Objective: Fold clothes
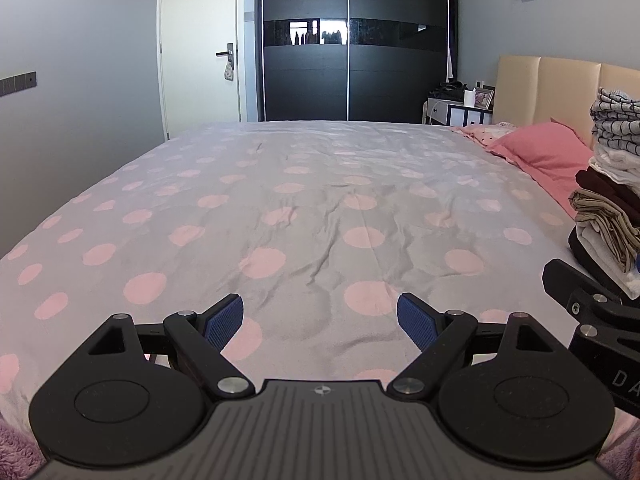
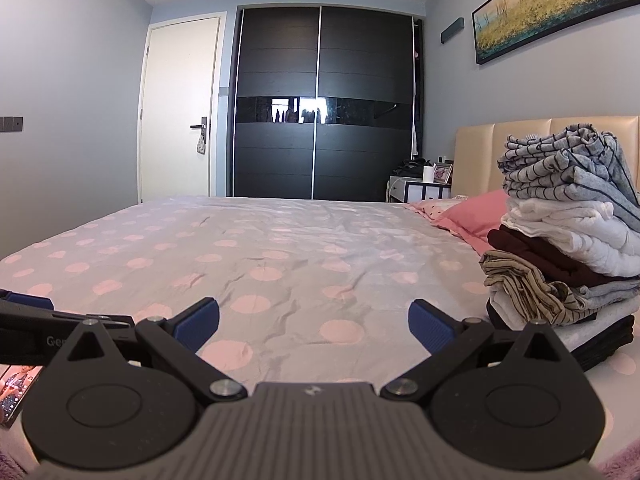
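A stack of folded clothes point(image 2: 568, 240) stands on the bed at the right, striped grey on top, then white, maroon, tan striped and dark pieces below. The same stack of folded clothes point(image 1: 612, 184) shows at the right edge of the left wrist view. My right gripper point(image 2: 314, 322) hovers open over the sheet, left of the stack, nothing between its blue pads. My left gripper point(image 1: 320, 322) is open too, low over the polka-dot sheet and holding nothing. Part of the right gripper's body point(image 1: 592, 312) shows beside it.
The bed sheet point(image 1: 280, 208) is grey with pink dots and wrinkled. Pink pillows point(image 1: 536, 152) lie by the beige headboard point(image 2: 520, 140). A dark wardrobe point(image 2: 320, 100), a white door point(image 2: 180, 108) and a nightstand point(image 2: 420, 188) stand beyond the bed. A phone point(image 2: 16, 392) lies at the lower left.
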The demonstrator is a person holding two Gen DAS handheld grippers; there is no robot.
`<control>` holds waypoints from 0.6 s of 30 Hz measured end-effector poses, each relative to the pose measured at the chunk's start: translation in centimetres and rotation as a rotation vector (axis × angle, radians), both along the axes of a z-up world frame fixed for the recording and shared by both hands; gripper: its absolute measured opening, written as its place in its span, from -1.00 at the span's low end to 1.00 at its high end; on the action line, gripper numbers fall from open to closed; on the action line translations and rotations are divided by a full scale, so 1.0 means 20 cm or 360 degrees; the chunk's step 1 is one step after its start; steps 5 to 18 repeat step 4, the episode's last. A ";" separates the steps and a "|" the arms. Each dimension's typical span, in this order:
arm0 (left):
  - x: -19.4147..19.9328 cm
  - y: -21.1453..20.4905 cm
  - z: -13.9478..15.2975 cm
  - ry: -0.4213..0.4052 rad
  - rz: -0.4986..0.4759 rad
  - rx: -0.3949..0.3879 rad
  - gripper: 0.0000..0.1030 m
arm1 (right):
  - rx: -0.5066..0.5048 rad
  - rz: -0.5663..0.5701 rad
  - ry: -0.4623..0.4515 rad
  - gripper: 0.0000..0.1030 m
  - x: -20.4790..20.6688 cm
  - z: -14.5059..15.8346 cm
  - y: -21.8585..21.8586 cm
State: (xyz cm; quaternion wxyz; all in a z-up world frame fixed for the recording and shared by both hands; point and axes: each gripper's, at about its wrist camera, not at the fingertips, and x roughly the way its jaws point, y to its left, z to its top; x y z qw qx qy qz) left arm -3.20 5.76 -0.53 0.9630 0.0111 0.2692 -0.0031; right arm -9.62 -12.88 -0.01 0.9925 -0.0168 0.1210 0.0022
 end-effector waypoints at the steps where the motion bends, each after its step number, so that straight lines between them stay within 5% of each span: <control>1: 0.00 -0.01 0.00 0.0000 0.0001 0.0001 0.64 | -0.0001 0.0001 0.0000 0.98 0.00 0.00 0.00; 18: -0.01 -0.01 0.00 0.0003 0.0000 0.0002 0.64 | -0.0006 0.0003 0.0000 0.98 0.00 0.00 0.00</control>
